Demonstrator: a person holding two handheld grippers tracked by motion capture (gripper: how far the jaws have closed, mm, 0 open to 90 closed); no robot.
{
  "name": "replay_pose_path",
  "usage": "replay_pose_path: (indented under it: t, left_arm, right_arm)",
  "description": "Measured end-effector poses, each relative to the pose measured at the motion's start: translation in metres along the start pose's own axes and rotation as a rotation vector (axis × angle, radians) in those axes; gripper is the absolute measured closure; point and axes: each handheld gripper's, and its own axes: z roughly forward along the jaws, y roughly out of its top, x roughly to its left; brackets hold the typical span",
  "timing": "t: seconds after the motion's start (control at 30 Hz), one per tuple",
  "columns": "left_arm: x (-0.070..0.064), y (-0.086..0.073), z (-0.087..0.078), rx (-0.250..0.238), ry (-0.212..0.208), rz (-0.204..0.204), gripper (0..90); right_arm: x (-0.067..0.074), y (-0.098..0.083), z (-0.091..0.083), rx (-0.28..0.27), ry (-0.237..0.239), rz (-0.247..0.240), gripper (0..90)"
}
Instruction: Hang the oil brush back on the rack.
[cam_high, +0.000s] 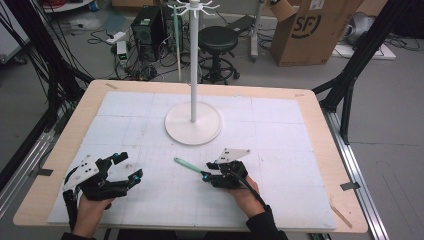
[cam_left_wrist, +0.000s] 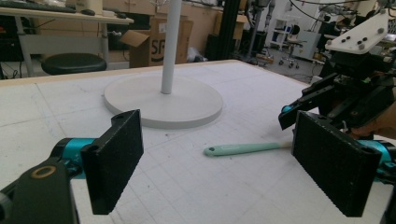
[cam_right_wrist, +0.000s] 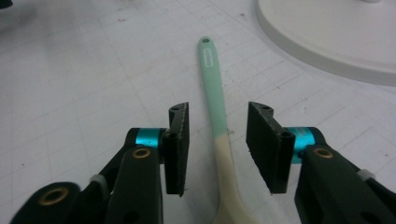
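Observation:
A mint-green utensil with a hanging hole at its tip lies flat on the white mat, in front of the white stand's round base. In the right gripper view its handle turns cream and widens toward the bottom edge. My right gripper straddles that handle, one pad on each side with a gap to both, so it is open and not gripping. From above, this gripper sits at the utensil's near end. My left gripper rests at the mat's near left, jaws wide open and empty.
The stand's tall white pole rises from the base to a hook crown at the top. The wooden table's edge frames the mat. Beyond the table are a black stool, a cardboard box and cables on the floor.

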Motion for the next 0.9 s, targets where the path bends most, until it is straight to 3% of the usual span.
replay_pose_path:
  t: [0.3, 0.4, 0.5, 0.7, 0.9]
  left_arm:
    - [-0.001, -0.001, 0.004, 0.014, -0.006, 0.003, 17.2]
    - [-0.001, -0.001, 0.005, 0.02, -0.007, -0.003, 17.2]
    - [-0.001, -0.002, 0.005, 0.019, -0.007, -0.009, 17.6]
    - [0.0, -0.001, 0.005, 0.011, -0.012, -0.034, 19.7]
    - [0.0, 0.003, 0.012, 0.035, -0.01, -0.063, 20.1]
  right_arm:
    - [-0.002, -0.003, 0.011, 0.087, -0.004, -0.009, 71.0]
    - [-0.002, -0.003, 0.011, 0.089, -0.014, -0.017, 80.2]
    - [-0.001, -0.003, 0.011, 0.092, -0.014, -0.028, 81.8]
    - [-0.002, -0.003, 0.009, 0.083, 0.01, -0.009, 82.6]
    - [0.004, 0.0, -0.002, 0.002, 0.033, -0.007, 82.7]
